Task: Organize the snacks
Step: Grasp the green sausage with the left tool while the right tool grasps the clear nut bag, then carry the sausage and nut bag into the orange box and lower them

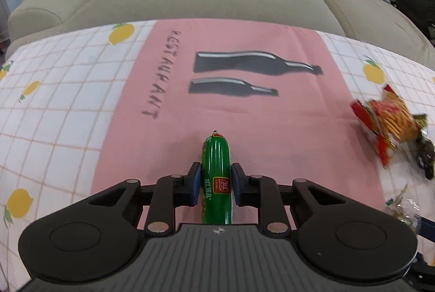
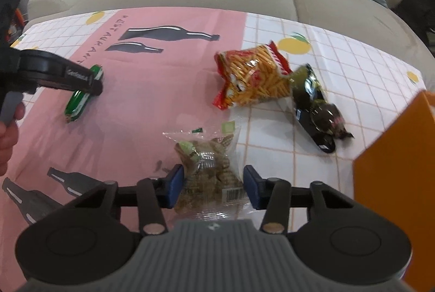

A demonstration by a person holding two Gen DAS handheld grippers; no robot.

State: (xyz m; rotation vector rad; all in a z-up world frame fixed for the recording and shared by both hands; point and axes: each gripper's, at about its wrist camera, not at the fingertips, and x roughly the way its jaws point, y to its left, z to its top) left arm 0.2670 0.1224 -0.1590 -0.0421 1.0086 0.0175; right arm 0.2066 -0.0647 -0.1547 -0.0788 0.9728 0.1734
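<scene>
Left gripper (image 1: pixel 216 184) is clamped across the green sausage (image 1: pixel 217 180), blue pads pressing both sides of its casing; the sausage lies on the pink placemat (image 1: pixel 272 128), pointing toward 12 o'clock from the gripper. Right gripper (image 2: pixel 213 184) straddles the clear bag of biscuits (image 2: pixel 209 175) at part-width. The left pad appears to touch the film; the right pad stands just clear, so no firm grip yet.

Risks, as judged: the sausage is a smooth, glossy cylinder, so it could squirt forward or roll out of the pads on lifting. The clear bag is loose, crinkly film over lumpy contents. The pads may pinch film alone and the bag could sag or slip.

Other snacks: a red-and-yellow crinkled packet of stick snacks (image 2: pixel 252 77) at 1 o'clock from the right gripper, and a dark glossy packet (image 2: pixel 315 107) touching it at 2 o'clock. An orange box (image 2: pixel 397 161) with stiff, flat walls stands at 3 o'clock. The tablecloth (image 2: pixel 339 47) is checked, with a lemon print.
</scene>
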